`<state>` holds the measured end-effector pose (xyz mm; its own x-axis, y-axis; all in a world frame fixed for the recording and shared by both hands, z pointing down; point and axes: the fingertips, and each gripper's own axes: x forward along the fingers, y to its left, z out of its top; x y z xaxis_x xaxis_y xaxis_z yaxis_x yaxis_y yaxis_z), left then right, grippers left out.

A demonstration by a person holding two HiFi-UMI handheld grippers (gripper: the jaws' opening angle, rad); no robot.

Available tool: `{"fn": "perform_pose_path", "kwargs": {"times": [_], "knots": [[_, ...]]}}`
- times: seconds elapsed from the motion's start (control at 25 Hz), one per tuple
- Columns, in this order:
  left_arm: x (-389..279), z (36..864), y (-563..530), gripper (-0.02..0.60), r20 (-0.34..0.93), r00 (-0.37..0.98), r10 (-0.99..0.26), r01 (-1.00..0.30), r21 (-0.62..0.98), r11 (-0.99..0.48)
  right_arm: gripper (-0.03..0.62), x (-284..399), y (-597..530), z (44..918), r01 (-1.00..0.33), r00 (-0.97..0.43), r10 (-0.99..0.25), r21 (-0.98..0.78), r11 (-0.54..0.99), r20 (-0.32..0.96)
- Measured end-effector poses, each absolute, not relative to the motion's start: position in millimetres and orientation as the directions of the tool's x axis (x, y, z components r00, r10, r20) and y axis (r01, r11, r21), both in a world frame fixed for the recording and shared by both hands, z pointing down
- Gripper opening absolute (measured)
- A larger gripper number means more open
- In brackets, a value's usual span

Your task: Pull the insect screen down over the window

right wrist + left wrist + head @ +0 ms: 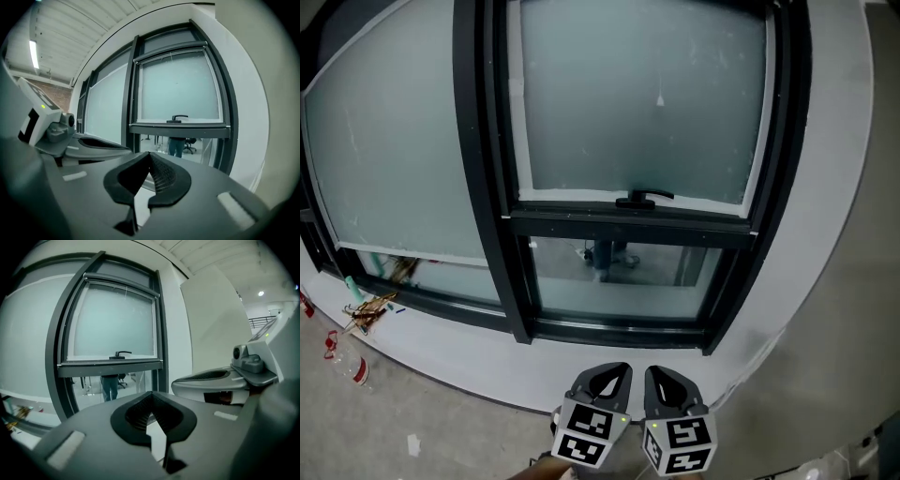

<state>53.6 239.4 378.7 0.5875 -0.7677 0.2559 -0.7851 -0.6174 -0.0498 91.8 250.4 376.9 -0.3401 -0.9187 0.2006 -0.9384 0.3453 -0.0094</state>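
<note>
While two tools (left tool, right tool) hang closed, empty, one handle on window.

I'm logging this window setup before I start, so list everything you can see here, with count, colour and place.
Window frame: one, black, filling the upper picture.
Frosted panes: two, pale grey-green, left and upper right.
Handle: one, black, on the bar beneath the right frosted pane.
Clear pane: one, see-through, below the handle.
Person: one, bluish trousers, partly seen beyond the clear pane.
Office chair: one, dark, beside that person.
Wall: white, around the window.
Litter: small pile, mixed colours, at the frame's lower left.
Left gripper: one, grey, bottom centre, fingers shut, empty.
Right gripper: one, grey, beside it, fingers shut, empty.
</note>
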Motion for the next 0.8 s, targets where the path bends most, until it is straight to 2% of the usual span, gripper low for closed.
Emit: {"fn": "perform_pose_path", "kwargs": {"times": [0.52, 0.8], "knots": [[-47.8, 348.4, 13.5, 0.012, 0.205, 0.670, -0.714, -0.708, -0.115, -0.697, 0.005, -12.9, 23.9, 347.4, -0.962, -0.249, -0.960, 0.083, 0.261, 0.130], [-61.1, 300.2, -52.9, 0.012, 0.153, 0.717, -0.680, -0.652, -0.197, -0.732, 0.005, -24.5, -41.6, 302.2, -0.965, -0.211, -0.976, 0.146, 0.218, 0.060]]}}
